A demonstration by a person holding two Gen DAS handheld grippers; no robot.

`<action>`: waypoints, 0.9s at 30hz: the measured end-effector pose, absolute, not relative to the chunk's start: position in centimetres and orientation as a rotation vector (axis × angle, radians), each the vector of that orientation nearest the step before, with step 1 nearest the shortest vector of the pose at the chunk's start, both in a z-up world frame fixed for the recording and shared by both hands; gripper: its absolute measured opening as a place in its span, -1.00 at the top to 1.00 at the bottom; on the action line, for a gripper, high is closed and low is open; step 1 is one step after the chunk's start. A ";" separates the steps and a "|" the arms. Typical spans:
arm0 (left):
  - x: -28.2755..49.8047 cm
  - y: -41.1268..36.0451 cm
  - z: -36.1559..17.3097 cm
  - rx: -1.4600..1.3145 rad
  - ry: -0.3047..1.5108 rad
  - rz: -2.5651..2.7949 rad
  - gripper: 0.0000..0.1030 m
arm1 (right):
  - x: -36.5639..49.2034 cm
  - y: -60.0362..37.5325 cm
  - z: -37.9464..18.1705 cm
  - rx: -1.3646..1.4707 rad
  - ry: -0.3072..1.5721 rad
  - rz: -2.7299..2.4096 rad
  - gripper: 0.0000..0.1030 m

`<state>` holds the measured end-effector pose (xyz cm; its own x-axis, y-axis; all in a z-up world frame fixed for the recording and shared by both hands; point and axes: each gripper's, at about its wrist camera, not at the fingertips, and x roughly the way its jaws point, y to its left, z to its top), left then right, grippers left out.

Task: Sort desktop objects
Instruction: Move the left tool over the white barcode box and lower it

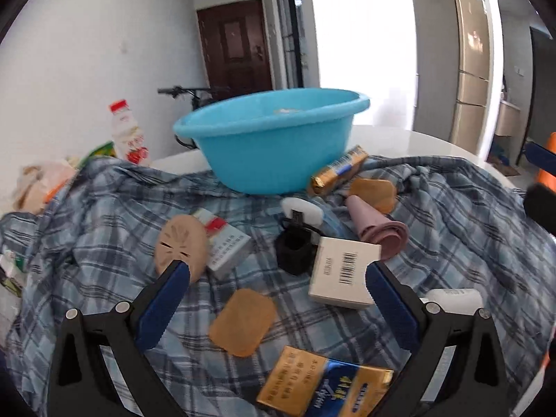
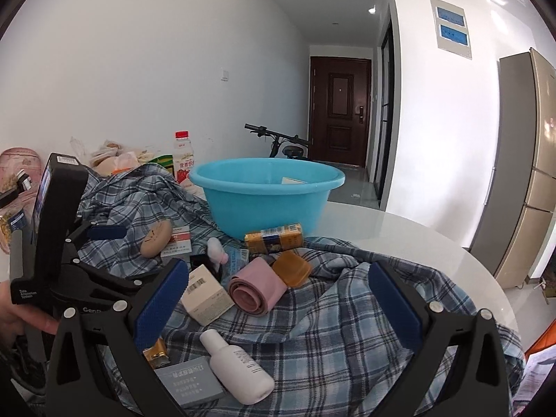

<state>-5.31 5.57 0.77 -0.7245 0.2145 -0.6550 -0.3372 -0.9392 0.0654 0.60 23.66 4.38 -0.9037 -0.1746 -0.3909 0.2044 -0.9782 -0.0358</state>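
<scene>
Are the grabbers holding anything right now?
No. The left gripper and right gripper are both open and empty above the checked cloth.

Basin (image 2: pixel 267 198) behind clutter, apparently on cloth (image 2: pixel 330 330)

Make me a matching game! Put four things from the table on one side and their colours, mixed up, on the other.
Things:
1. basin
2. rolled cloth
3. lotion bottle
4. barcode box

Colours:
A. pink
B. white with a printed label
C. blue
D. cream with black stripes

Pairs: 1-C, 2-A, 3-B, 4-D
</scene>
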 end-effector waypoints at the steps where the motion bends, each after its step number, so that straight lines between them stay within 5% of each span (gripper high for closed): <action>1: -5.7 5.7 0.7 -1.000 0.267 2.635 -1.00 | 0.3 24.0 4.8 0.582 0.109 -2.891 -1.00; 8: -7.5 7.2 2.1 -1.013 0.298 2.526 -1.00 | -4.3 25.2 8.2 0.698 0.085 -2.775 -1.00; 17: -10.1 7.9 6.3 -0.920 0.336 2.566 -1.00 | -10.3 22.5 12.2 0.689 0.328 -2.778 -1.00; 27: -15.1 7.5 8.1 -0.966 0.331 2.589 -1.00 | -16.4 22.4 12.7 0.790 0.238 -2.763 -1.00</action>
